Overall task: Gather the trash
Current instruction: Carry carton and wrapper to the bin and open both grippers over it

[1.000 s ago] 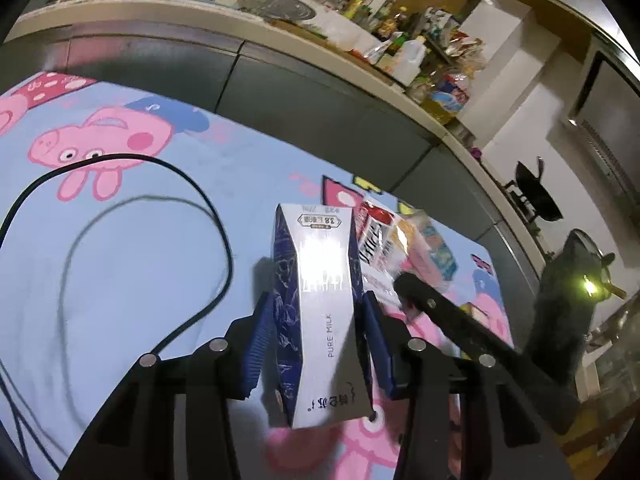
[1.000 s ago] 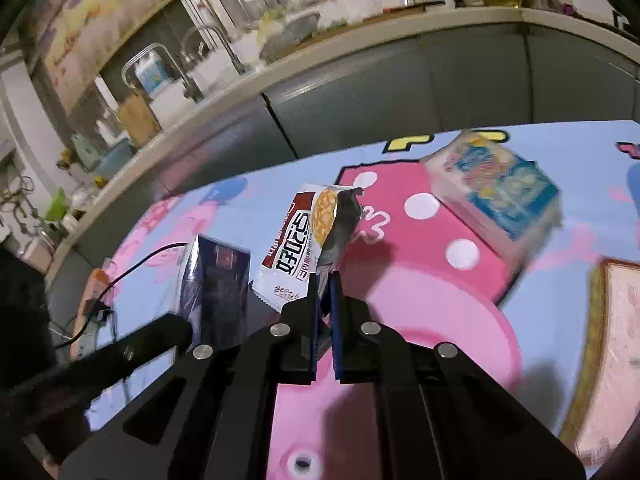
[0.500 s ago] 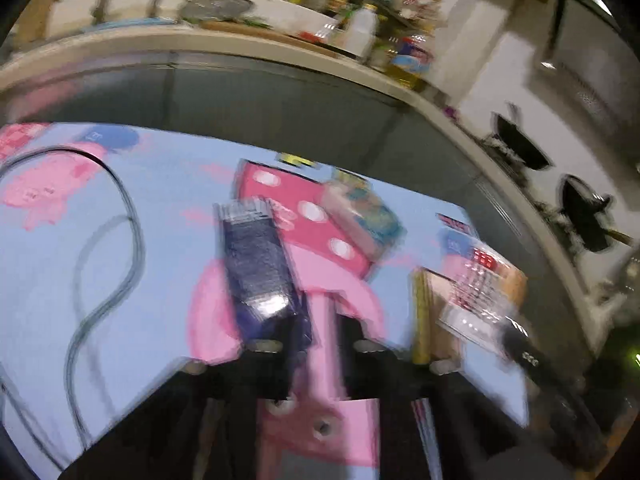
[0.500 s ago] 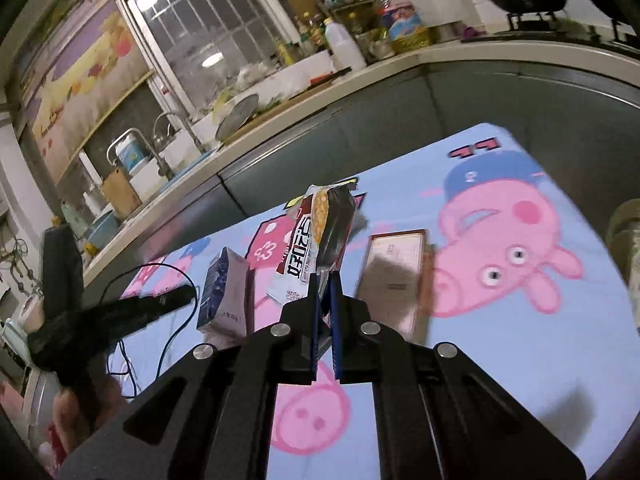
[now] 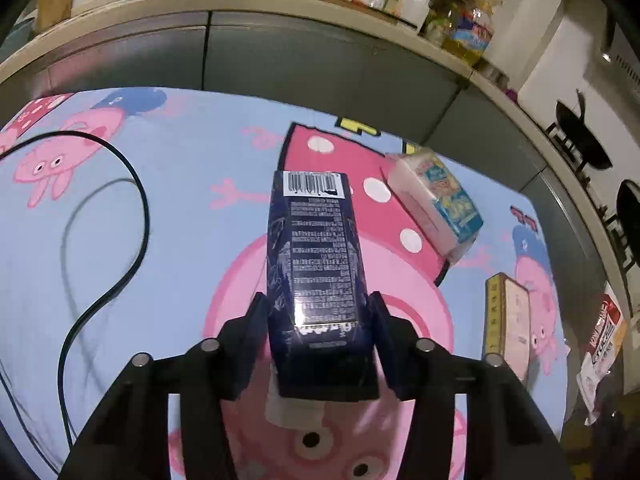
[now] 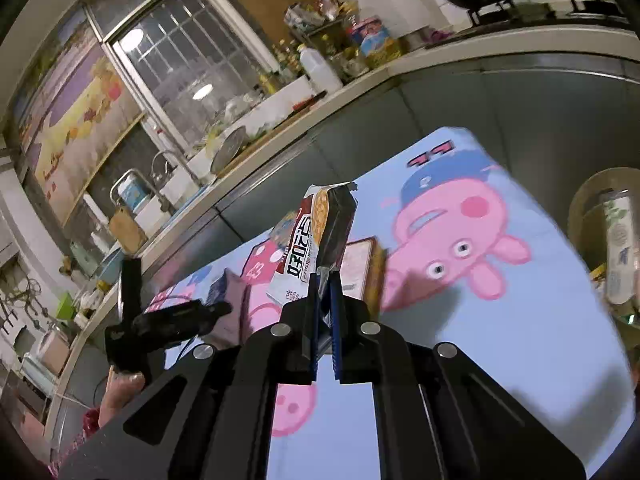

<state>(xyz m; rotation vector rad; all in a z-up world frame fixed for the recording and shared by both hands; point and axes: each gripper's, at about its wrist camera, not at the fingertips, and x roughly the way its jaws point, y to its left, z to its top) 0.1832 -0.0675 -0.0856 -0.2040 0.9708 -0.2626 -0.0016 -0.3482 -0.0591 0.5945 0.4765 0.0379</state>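
Observation:
A dark blue milk carton lies on its side on the cartoon-pig cloth, barcode end away from me. My left gripper straddles its near end; the jaws are closing, with a slim gap showing at the right pad. My right gripper is shut on the lower edge of a red-and-white snack wrapper, held up above the cloth. That wrapper also shows at the right edge of the left wrist view. In the right wrist view the left gripper and the carton sit at lower left.
A tissue pack and a flat brown box lie right of the carton. A black cable loops on the left. A round bin holding a pale pack stands at the cloth's right end. Grey cabinets run behind.
The left gripper let go of the upright carton, which now lies flat, and its jaws have come in around it again. The right gripper swung right and upward with the wrapper.

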